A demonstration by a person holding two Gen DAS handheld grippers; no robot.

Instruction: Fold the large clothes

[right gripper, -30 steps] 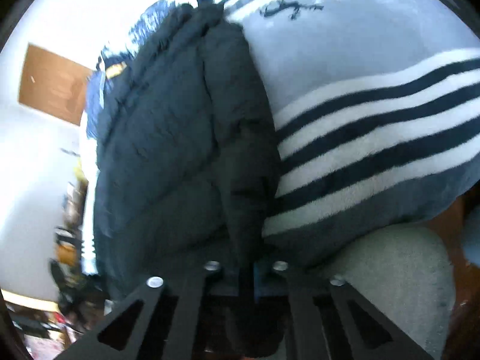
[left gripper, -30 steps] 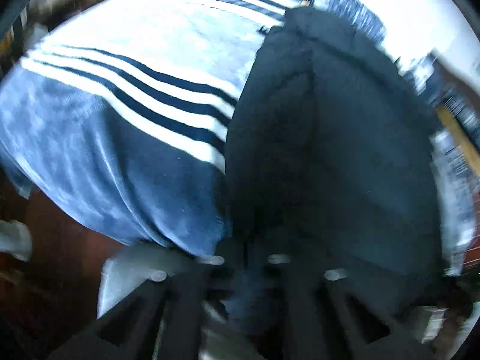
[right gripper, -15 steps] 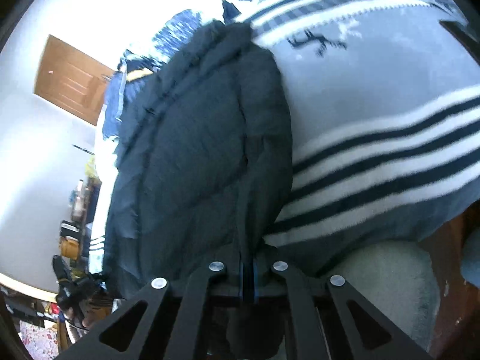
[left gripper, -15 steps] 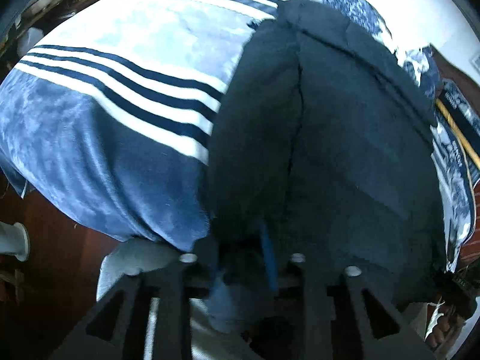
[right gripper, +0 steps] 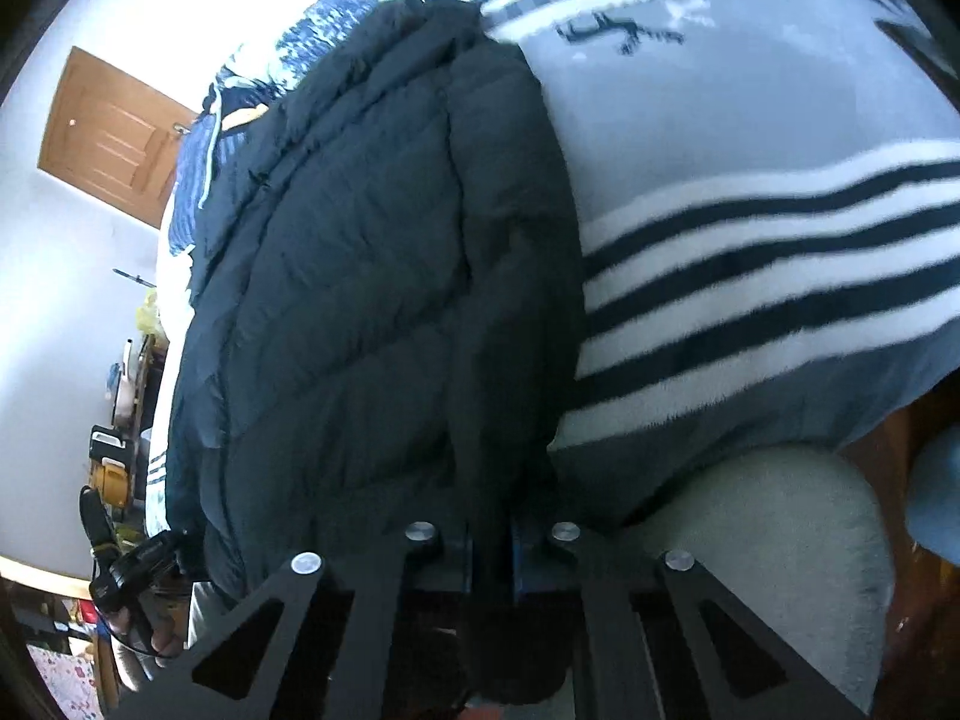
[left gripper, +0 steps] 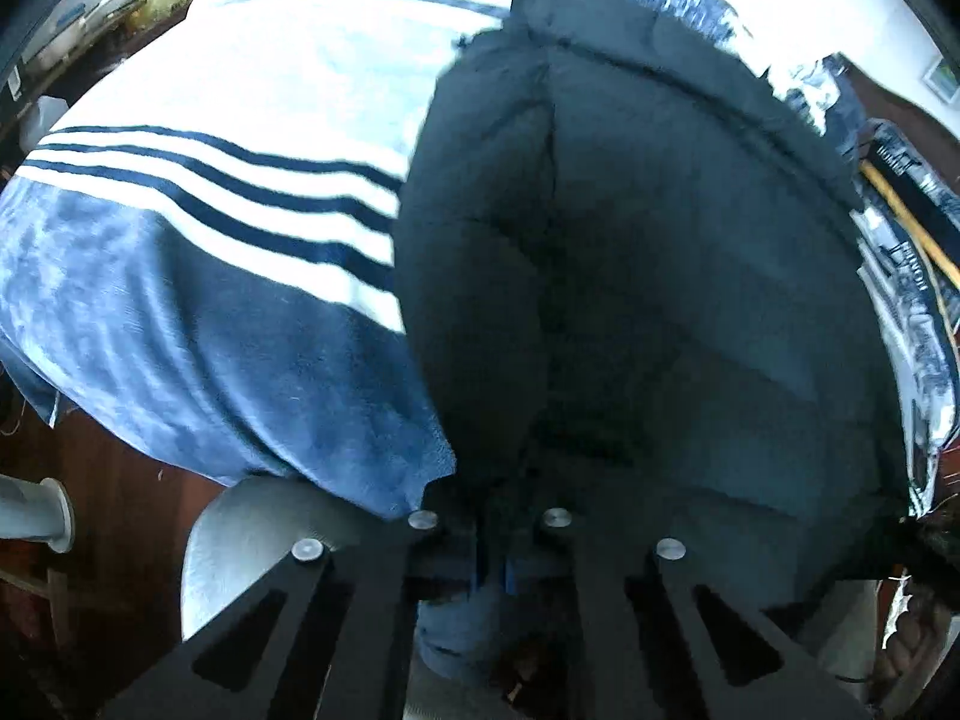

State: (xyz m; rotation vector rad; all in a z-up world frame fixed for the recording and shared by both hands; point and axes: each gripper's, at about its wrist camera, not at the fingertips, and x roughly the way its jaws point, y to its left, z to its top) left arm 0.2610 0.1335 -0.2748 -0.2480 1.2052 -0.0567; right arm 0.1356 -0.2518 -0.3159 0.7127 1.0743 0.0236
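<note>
A dark quilted puffer jacket point(left gripper: 660, 300) lies spread on a striped blanket, filling the right half of the left wrist view and the left half of the right wrist view point(right gripper: 360, 300). My left gripper point(left gripper: 492, 564) sits at the jacket's near hem, its jaws closing to a narrow gap with dark fabric pinched between the blue pads. My right gripper point(right gripper: 492, 558) holds the same hem at the other corner, jaws closing tight on a fold of the jacket. The hem below both grips is hidden by the fingers.
A blue and white striped blanket point(left gripper: 210, 210) point(right gripper: 750, 270) covers the bed under the jacket. A pale cushion point(right gripper: 780, 540) point(left gripper: 240, 534) lies below its edge on a dark wooden floor. A wooden door point(right gripper: 114, 132) stands far left, with clutter along the wall.
The left jaws opened wider half a second ago and have closed again on the jacket's hem. The left view has shifted slightly. The right gripper kept its grip throughout.
</note>
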